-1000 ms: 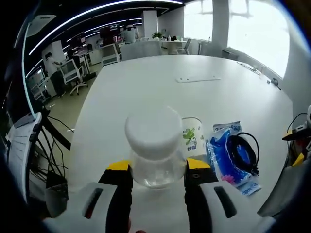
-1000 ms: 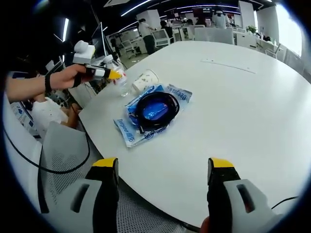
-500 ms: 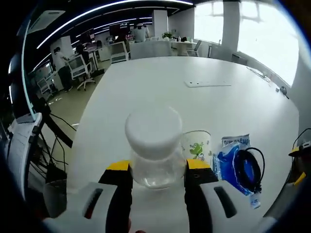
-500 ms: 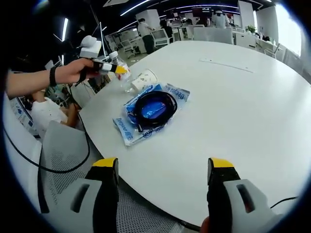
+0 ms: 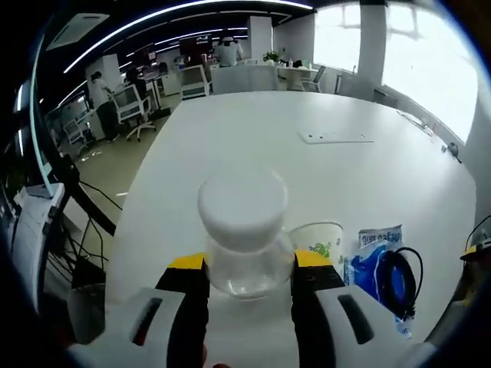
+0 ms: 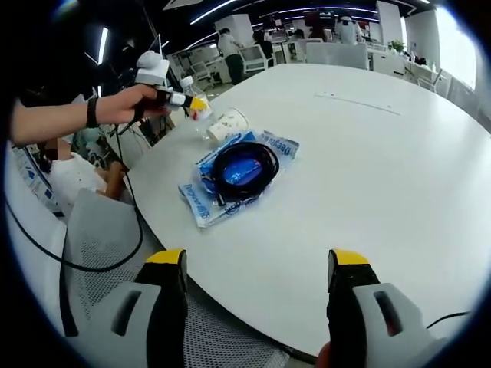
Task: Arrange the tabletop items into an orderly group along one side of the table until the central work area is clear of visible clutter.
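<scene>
Your left gripper (image 5: pixel 247 270) is clamping a clear bottle (image 5: pixel 244 239) with a white cap between its yellow-tipped jaws, holding it near the table (image 5: pixel 253 138) edge just beside a paper cup (image 5: pixel 321 239) lying on its side. Your right gripper (image 6: pixel 257 264) is hovering with jaws spread wide and nothing between them over the near edge, while a black cable coil (image 6: pixel 245 170) is resting on a blue packet (image 6: pixel 230 184) next to the cup
</scene>
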